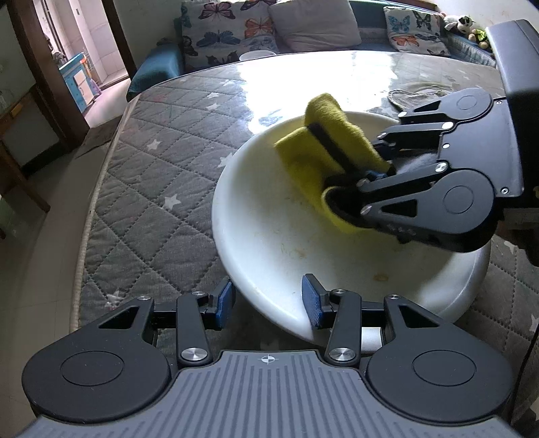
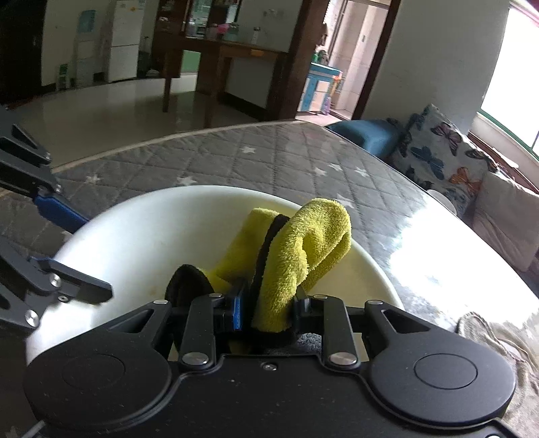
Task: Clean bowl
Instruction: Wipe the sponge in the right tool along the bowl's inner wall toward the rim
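Observation:
A large white bowl sits tilted on the table, with faint brown stains inside. It also shows in the right wrist view. My left gripper is open around the bowl's near rim, one blue pad outside and one inside, not clearly clamping. My right gripper comes in from the right and is shut on a yellow cloth with a black edge, held inside the bowl. In the right wrist view the gripper pinches the cloth, which sticks up over the bowl.
The table has a grey quilted star-pattern cover under glass. A grey rag lies on the table to the right. A sofa with butterfly cushions stands behind the table. The table's left edge drops to the floor.

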The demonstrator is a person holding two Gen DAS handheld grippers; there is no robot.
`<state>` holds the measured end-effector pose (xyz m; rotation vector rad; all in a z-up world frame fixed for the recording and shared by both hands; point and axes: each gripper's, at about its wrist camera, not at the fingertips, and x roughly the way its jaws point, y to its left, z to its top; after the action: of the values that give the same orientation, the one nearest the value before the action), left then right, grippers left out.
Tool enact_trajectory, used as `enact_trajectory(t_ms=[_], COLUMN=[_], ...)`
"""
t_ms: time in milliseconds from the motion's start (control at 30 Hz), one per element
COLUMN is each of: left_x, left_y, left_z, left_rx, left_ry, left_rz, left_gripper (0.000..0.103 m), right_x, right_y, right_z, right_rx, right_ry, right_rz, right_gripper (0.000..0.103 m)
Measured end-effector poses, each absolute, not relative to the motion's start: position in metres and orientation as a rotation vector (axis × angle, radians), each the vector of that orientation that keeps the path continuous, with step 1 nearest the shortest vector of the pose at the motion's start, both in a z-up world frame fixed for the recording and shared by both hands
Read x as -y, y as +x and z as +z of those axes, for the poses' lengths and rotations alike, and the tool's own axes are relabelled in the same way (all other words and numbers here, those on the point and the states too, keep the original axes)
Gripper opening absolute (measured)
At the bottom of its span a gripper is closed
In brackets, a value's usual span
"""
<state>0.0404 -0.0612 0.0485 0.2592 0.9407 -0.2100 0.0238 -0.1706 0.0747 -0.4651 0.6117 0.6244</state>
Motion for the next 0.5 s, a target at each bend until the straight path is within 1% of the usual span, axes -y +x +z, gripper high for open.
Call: enact_trajectory(t_ms=[500], left_x=[0.065], left_y=[0.034], left_z=[0.047], left_rx=[-0.930], left_ry=[0.229], left_rz=[-0.173], left_gripper=[0.047], right_x=[0.197], right_y=[0.000], right_z=[0.073], right_rx=[-0.639], right_ry=[-0.456], right_rz=[0.572], right_gripper=[0.027])
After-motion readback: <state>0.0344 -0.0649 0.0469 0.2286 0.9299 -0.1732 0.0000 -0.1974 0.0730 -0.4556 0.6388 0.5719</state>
